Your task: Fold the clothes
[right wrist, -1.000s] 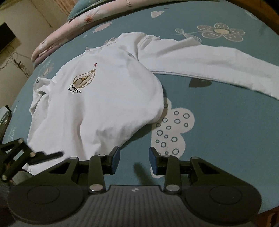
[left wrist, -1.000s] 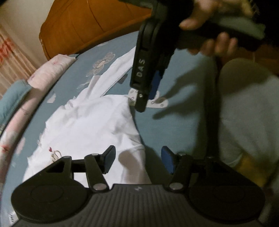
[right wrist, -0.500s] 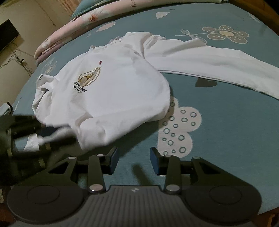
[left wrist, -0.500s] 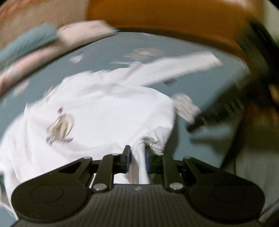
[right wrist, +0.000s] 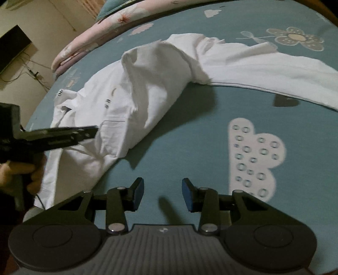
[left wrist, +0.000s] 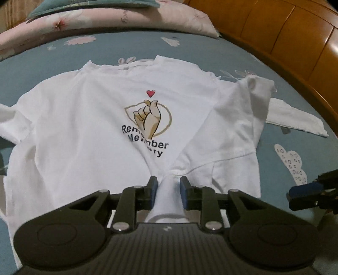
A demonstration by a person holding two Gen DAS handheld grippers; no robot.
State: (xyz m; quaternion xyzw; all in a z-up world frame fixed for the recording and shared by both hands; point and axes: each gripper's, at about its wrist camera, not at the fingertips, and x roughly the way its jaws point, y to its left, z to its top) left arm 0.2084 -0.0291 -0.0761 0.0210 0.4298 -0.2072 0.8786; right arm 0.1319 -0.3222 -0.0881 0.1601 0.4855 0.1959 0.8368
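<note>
nearest in the left wrist view, the left gripper (left wrist: pixel 168 188) is clamped on a bunched fold of a white shirt (left wrist: pixel 88 135), the cloth pinched between its two blue pads and pulled into a peak toward the camera. from that pinch the shirt fans away toward 12 o'clock, chest side up, with a printed hand, a red heart and dark lettering near the middle and the collar at the far end, so its long axis runs straight away from the left gripper. a long sleeve (left wrist: pixel 295 118) trails off toward 2 o'clock and lies flat on the blue patterned bedsheet (left wrist: pixel 274 84). at 3 o'clock, the tip of the other tool shows at the picture's edge. in the right wrist view, the right gripper (right wrist: pixel 163 194) hangs with its jaws apart and nothing between them, over bare sheet; the shirt's raised, rumpled side lies toward 11 o'clock from it, near but not touching, and the sleeve stretches across toward 1 o'clock. the left tool is on the cloth, the right one free and closer to the sleeve. beyond the shirt lie a pink floral pillow (left wrist: pixel 126 19) and a wooden headboard (left wrist: pixel 285 36). the shirt is not folded into a neat shape.
</note>
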